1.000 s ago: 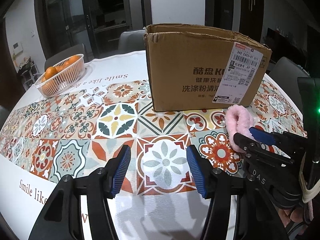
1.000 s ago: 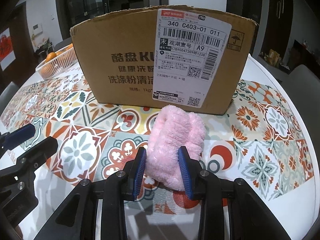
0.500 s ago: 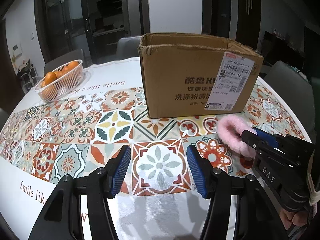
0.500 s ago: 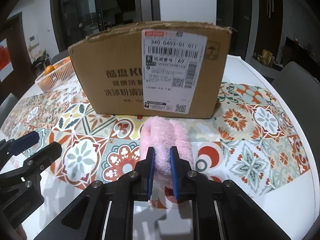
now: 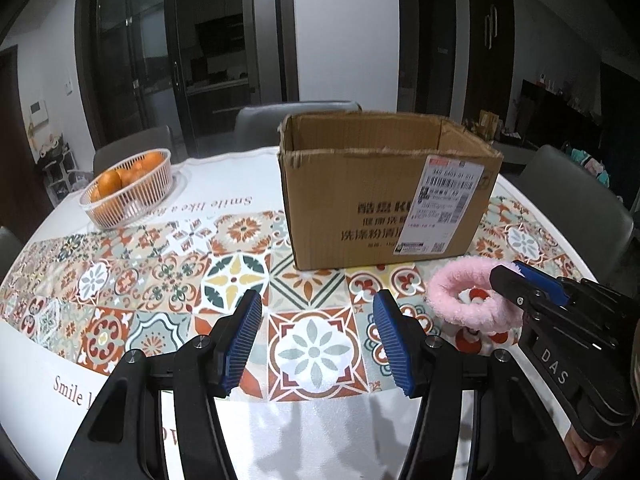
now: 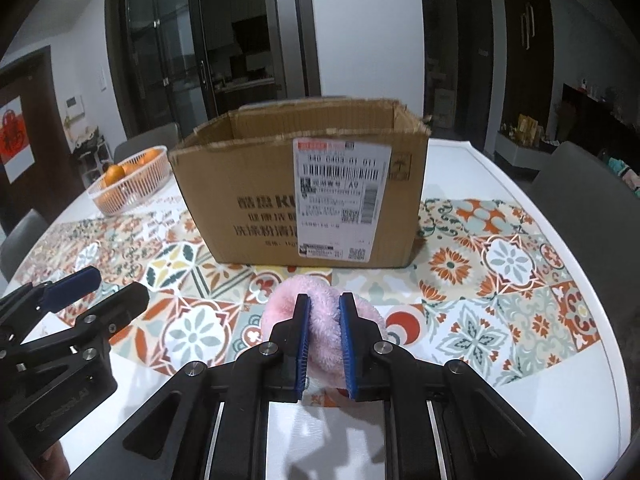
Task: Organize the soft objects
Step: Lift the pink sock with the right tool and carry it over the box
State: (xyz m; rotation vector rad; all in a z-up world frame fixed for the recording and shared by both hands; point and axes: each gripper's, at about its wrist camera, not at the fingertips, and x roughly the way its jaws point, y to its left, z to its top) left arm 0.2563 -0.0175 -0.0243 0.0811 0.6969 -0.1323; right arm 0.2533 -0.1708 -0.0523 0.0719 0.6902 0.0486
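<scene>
A fluffy pink headband (image 6: 323, 320) is pinched between the blue pads of my right gripper (image 6: 323, 340), lifted a little above the patterned tablecloth, in front of the open cardboard box (image 6: 304, 196). In the left wrist view the headband (image 5: 464, 300) hangs as a ring from the right gripper (image 5: 520, 280) at the right. My left gripper (image 5: 316, 336) is open and empty above the tablecloth, to the left of the headband, in front of the box (image 5: 384, 196). It also shows in the right wrist view (image 6: 96, 296).
A white basket of oranges (image 5: 128, 188) stands at the far left of the round table (image 5: 40, 380). Grey chairs (image 5: 576, 200) ring the table. The box interior is mostly hidden from here.
My right gripper closed on the pink headband and lifted it off the table. Both grippers rose and pulled back, so the box's open top now shows.
</scene>
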